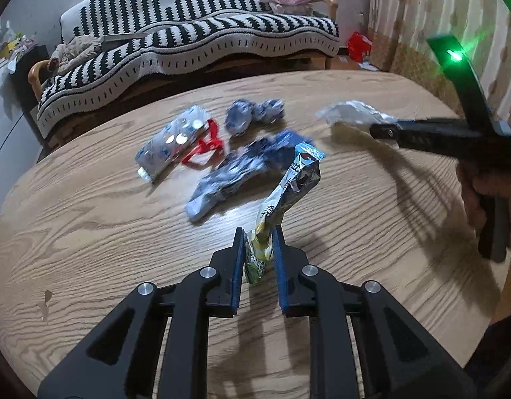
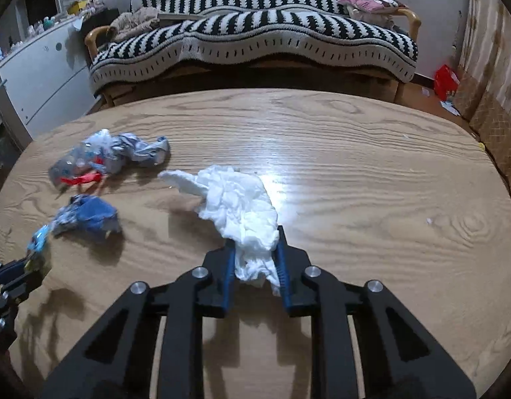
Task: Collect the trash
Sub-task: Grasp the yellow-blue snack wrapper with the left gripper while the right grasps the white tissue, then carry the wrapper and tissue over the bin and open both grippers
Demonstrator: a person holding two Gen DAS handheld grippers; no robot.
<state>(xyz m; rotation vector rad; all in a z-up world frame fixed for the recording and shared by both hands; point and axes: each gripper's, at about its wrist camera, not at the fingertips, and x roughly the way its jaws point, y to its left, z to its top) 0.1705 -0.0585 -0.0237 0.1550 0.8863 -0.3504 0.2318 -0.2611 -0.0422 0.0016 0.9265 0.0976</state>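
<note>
Pinching a long crumpled snack wrapper between its blue pads, the left gripper sits at lower centre of the left wrist view, fingers narrow, the wrapper rising up and right from the jaws above the wooden table. Beyond it, mid-frame, lie a dark blue crumpled wrapper, a silvery blue packet touching a red strip, and a small blue-white wad. At right, the right gripper, held by a hand, clamps a white tissue. In the right wrist view the right gripper stands at lower centre, fingers narrow on the white tissue, which spreads up and left over the table. A striped sofa fills the top of the frame
</note>
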